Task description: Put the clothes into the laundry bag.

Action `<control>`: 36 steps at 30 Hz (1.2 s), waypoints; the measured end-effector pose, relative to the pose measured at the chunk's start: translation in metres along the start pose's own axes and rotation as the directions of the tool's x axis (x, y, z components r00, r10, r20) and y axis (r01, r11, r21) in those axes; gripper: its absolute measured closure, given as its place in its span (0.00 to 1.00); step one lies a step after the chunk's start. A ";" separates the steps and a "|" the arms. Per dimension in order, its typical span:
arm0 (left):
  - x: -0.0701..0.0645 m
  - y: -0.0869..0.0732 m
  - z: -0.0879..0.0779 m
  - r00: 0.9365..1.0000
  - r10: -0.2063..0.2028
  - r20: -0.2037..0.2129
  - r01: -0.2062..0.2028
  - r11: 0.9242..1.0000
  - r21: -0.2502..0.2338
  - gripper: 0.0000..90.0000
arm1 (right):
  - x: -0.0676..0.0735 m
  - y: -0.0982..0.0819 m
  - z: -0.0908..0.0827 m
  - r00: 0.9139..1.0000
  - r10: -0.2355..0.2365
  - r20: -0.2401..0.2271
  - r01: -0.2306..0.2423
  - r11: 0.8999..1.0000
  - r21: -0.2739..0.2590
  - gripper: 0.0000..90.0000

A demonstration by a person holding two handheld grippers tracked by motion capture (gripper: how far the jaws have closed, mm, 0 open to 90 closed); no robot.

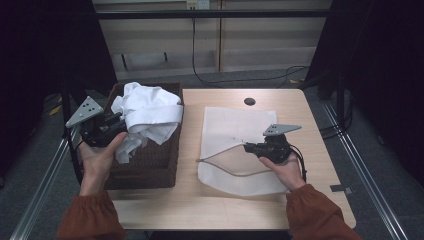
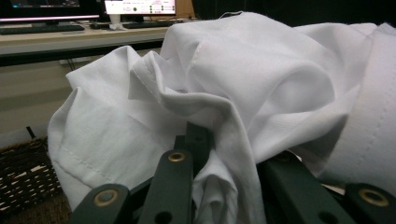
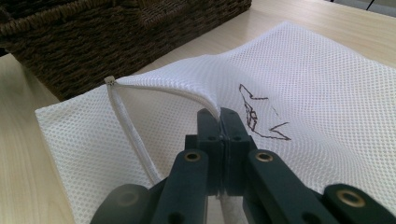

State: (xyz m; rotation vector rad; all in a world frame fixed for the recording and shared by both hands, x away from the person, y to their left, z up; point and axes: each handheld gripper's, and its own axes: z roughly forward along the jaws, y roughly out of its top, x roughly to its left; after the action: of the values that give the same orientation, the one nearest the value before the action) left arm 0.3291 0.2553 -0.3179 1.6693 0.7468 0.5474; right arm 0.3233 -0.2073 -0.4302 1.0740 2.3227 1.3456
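Note:
A crumpled white cloth (image 1: 150,112) is heaped in a dark wicker basket (image 1: 150,165) on the table's left side. My left gripper (image 1: 117,131) reaches in from the basket's left, shut on a fold of that cloth (image 2: 243,70), which bunches between the jaws of the gripper (image 2: 233,154). To the right lies a flat white mesh bag (image 1: 235,125) with a cord along its mouth. My right gripper (image 1: 248,147) is shut on the bag's upper edge. In the right gripper view the gripper (image 3: 219,116) holds that layer lifted off the lower mesh (image 3: 317,84), so the mouth gapes toward the basket (image 3: 116,42).
The light wooden table (image 1: 310,115) has a round dark cable hole (image 1: 249,101) at its far edge. Black cables (image 1: 240,80) lie on the floor behind. A shelf with monitors (image 2: 140,7) stands beyond the basket rim (image 2: 23,172).

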 end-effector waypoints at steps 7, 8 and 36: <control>-0.014 0.008 0.002 0.999 0.015 0.042 -0.014 1.000 -0.011 0.88 | 0.000 0.000 0.001 1.000 0.001 -0.002 -0.001 1.000 0.002 0.98; -0.017 0.009 0.003 0.999 0.019 0.046 -0.019 1.000 -0.011 0.88 | 0.000 0.000 0.001 1.000 -0.001 -0.002 0.001 1.000 0.002 0.98; -0.072 0.021 0.039 0.978 0.074 0.197 -0.075 0.997 0.000 0.88 | -0.001 0.000 0.000 1.000 0.004 -0.001 -0.004 1.000 -0.001 0.98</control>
State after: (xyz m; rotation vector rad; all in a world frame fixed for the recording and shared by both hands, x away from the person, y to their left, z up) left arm 0.3111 0.1737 -0.3036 1.7350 0.5450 0.4243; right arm 0.3242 -0.2084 -0.4303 1.0785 2.3217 1.3493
